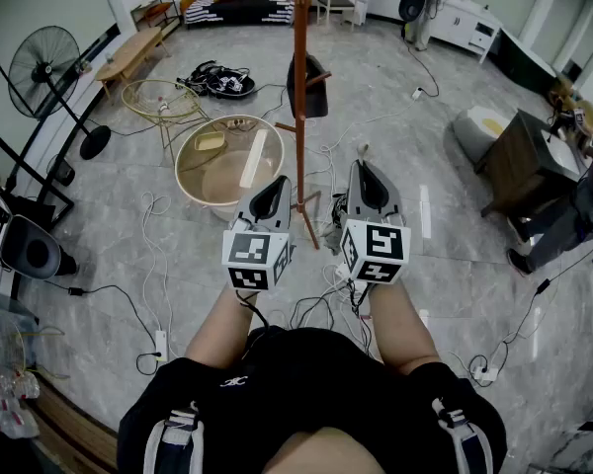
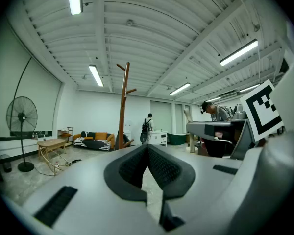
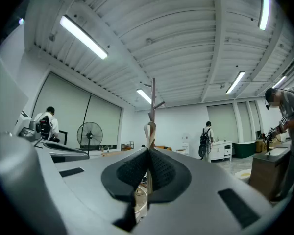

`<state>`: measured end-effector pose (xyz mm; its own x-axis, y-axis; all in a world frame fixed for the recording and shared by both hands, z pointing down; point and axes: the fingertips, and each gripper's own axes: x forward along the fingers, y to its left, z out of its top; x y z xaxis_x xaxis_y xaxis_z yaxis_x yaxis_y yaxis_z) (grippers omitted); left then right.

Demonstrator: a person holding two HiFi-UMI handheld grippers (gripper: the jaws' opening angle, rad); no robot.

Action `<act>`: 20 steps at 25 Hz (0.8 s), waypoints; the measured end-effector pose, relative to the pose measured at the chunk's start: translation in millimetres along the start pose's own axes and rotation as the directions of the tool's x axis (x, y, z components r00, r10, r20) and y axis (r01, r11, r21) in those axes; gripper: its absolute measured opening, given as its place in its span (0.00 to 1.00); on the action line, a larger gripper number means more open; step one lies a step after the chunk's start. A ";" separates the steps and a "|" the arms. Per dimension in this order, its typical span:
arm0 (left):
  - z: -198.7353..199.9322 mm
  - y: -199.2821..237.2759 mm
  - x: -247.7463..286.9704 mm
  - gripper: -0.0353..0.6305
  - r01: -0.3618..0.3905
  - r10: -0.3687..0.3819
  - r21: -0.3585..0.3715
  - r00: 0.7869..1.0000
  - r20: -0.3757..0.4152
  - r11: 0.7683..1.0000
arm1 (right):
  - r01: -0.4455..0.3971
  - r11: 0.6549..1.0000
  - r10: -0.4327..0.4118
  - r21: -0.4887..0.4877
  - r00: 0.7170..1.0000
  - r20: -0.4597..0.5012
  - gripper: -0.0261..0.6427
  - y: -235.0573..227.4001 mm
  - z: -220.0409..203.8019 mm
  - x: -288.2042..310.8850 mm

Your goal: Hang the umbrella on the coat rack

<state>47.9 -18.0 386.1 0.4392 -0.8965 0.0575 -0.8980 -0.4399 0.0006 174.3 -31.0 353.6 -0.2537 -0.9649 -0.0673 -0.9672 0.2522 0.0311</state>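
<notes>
Umbrella (image 1: 307, 87), I reckon, is that dark bundle hanging on the rack (image 1: 300, 28), so both grippers sit back, level. Left gripper (image 1: 280, 182) has its jaws closed and empty; right gripper (image 1: 364, 165) has its jaws pinched on a pale loop (image 3: 149, 131).

Umbrella (image 1: 304, 92) (black) on coat rack (image 1: 300, 28)
</notes>
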 end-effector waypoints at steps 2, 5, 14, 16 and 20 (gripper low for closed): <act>2.1 -3.1 -8.9 0.08 -0.008 0.008 0.001 1.000 0.005 1.000 | -0.004 1.000 0.004 0.003 1.000 0.007 0.06 0.4 4.2 -9.5; 3.9 -6.9 -22.7 0.08 -0.006 0.006 0.008 1.000 0.012 1.000 | 0.000 1.000 0.000 0.015 1.000 0.014 0.06 2.6 5.9 -23.7; 7.1 -21.6 -52.8 0.08 0.004 -0.004 0.016 1.000 0.022 1.000 | -0.011 0.999 0.009 0.033 0.999 0.051 0.06 15.1 17.4 -57.2; 7.2 -17.6 -56.7 0.08 0.002 -0.003 0.017 1.000 0.024 1.000 | -0.019 0.999 0.017 0.030 0.998 0.058 0.06 22.7 19.7 -57.6; 10.3 -0.8 -55.5 0.08 -0.002 0.001 0.015 1.000 0.025 1.000 | -0.030 0.999 0.028 0.022 0.997 0.066 0.06 35.8 27.3 -44.7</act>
<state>24.5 31.6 372.6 0.4385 -0.8981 0.0325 -0.8983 -0.4391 -0.0143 150.6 23.2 330.5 -0.2814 -0.9505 -0.1319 -0.9592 0.2825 0.0110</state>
